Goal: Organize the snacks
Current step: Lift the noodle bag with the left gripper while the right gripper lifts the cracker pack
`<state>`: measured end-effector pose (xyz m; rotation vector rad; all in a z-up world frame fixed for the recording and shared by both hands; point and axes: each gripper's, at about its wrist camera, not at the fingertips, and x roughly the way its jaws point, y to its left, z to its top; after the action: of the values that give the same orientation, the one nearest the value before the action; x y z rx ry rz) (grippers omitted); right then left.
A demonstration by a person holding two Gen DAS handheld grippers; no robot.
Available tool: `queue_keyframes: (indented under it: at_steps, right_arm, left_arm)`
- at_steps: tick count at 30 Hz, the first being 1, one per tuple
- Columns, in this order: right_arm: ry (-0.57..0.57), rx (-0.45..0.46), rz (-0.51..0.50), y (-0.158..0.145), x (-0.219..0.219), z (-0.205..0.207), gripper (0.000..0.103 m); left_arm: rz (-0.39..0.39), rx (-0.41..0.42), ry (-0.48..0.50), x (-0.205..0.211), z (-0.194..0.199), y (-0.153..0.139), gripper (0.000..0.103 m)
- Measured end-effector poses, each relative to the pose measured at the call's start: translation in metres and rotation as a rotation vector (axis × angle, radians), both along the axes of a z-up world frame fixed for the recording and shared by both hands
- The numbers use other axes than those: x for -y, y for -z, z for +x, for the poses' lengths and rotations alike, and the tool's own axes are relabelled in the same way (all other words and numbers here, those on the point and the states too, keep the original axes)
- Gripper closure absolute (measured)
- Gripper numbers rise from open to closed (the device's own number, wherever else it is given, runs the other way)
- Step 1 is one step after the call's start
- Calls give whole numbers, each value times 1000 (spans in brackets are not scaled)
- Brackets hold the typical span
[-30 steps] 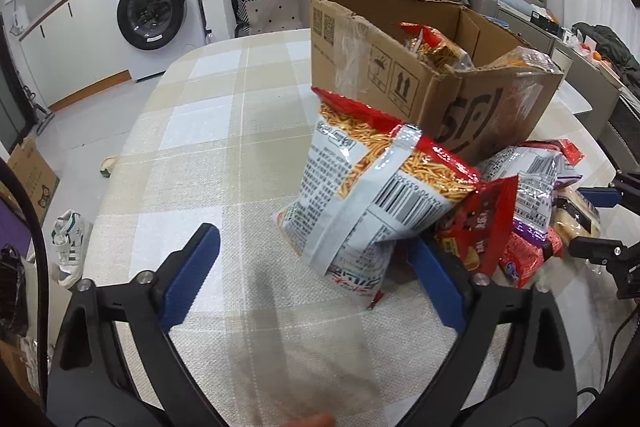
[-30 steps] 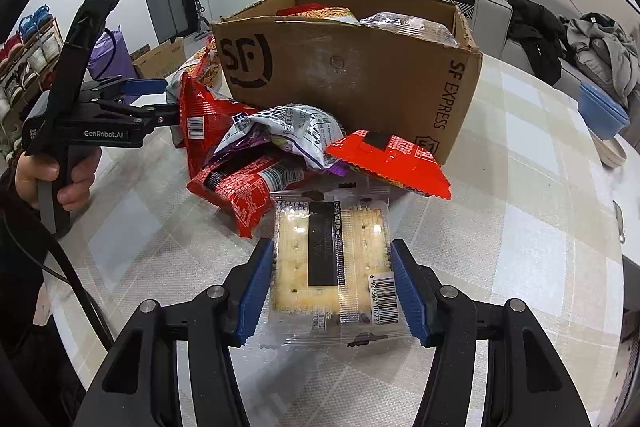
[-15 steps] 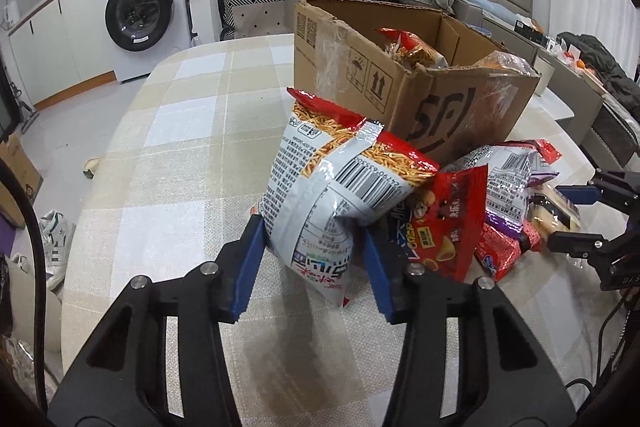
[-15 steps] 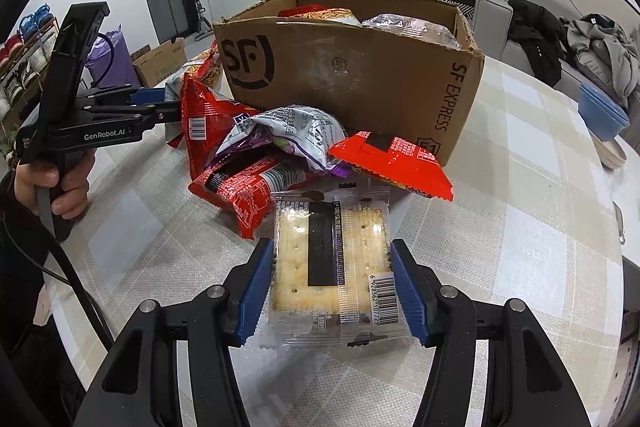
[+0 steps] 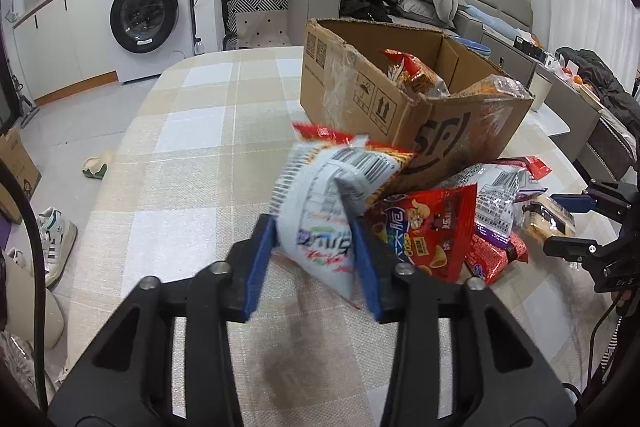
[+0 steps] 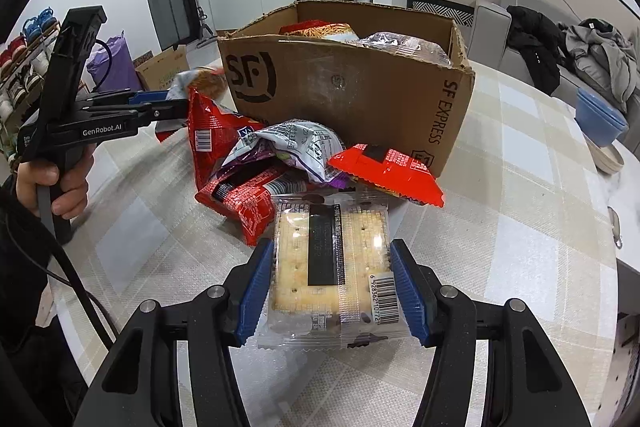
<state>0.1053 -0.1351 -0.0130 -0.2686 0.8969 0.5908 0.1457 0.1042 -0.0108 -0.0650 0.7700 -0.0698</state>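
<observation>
My left gripper [image 5: 314, 239] has its jaws closing on the lower end of a white and red noodle snack bag [image 5: 320, 195]; the blue pads squeeze it, and the bag tilts up off the cloth. From the right wrist view the left gripper [image 6: 160, 107] is seen at the left of the pile. My right gripper [image 6: 332, 247] is shut on a clear cracker packet [image 6: 330, 259] lying flat on the table. Behind stands an open cardboard box [image 6: 340, 87] holding several snack bags. Against its front lie a red chip bag [image 5: 424, 231], a grey-purple bag [image 6: 296, 143] and a flat red packet [image 6: 384, 171].
A checked cloth covers the table [image 5: 192, 163]. A hand [image 6: 60, 183] holds the left gripper's handle, its cable trailing down. Stacked blue bowls [image 6: 600, 119] sit near the table's right edge. A washing machine [image 5: 148, 11] and a sofa with clothes stand beyond.
The left jaws came in from wide apart onto the noodle bag, which has crumpled and tipped up. The right gripper and cracker packet have not moved.
</observation>
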Motion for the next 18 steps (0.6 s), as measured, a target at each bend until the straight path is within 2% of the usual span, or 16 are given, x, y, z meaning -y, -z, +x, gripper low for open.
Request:
queue_keyframes:
  at_steps: [9,13,14,16,17,18]
  right_arm:
    - [-1,-8,-5,2,-1,0,44]
    - [-3,-9,-6,2,-2,1,44]
    - [-3,-10,-5,1,-1,1,44]
    - [-1,-11,-4,1,-1,2,44]
    - [0,-12,-3,1,-1,2,44]
    - [1,-12,-4,1,-1,2,44]
  left_arm:
    - [3,-23,9,1,1,4,69]
    - [43,-42,29,8,1,3,68]
    - [52,-46,32,9,1,3,64]
    - [89,-59,26,12,2,4,46]
    - [108,-60,24,13,3,4,32]
    - [124,-53,21,14,3,3,26]
